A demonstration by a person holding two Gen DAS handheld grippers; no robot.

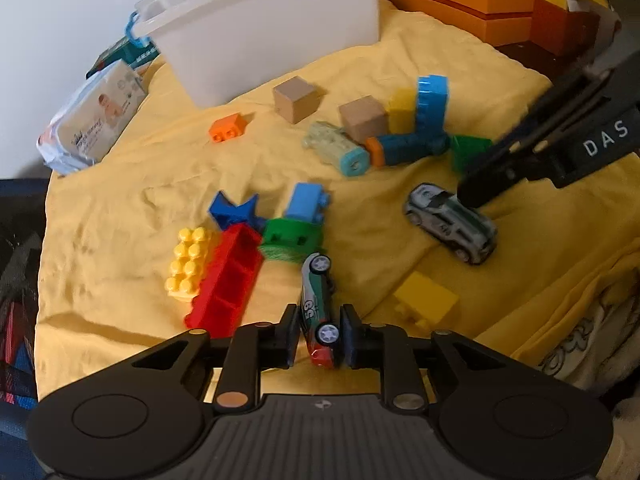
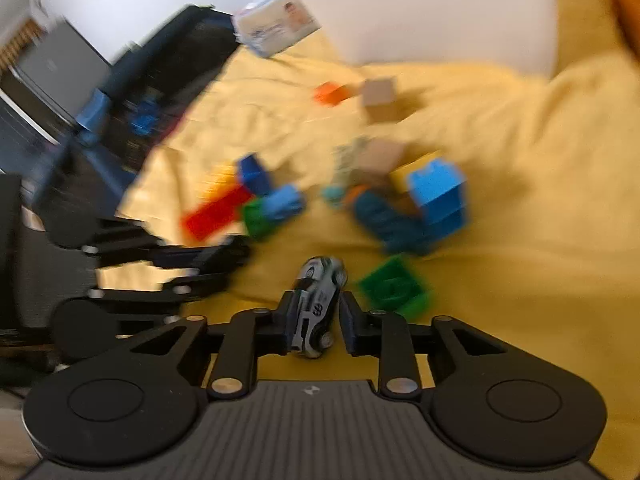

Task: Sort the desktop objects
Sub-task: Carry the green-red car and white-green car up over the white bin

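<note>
While spread across the counter under everything, lay rumpled: a yellow cloth (image 1: 120,208). Stood at the far edge of it, upright and white, a plastic bin (image 1: 272,36) with a blue latch on its handle. Leaned just left of the bin, a wipes pack (image 1: 92,120). Lay near the middle, touching one another, a red brick (image 1: 226,280), a yellow studded brick (image 1: 188,264), a green brick (image 1: 292,238) and two blue pieces behind them. Clustered farther right, a blue brick stack (image 1: 432,104), a teal cylinder (image 1: 404,148) with an orange cap and a pale roller (image 1: 340,148), with two tan cubes (image 1: 296,98) and a small orange brick (image 1: 228,128) nearby. Clenched on a green-and-red toy car (image 1: 318,308), tipped on its side with wheels facing right: the left hand-held gripper (image 1: 320,330). Clamped on a silver toy car (image 2: 318,300), its nose pointing away and just beside a green block (image 2: 394,286): the right hand-held gripper (image 2: 314,326). Seemed, in the left wrist view, to sit low against the cloth, that silver car. Blurred, much of the right wrist view.
</note>
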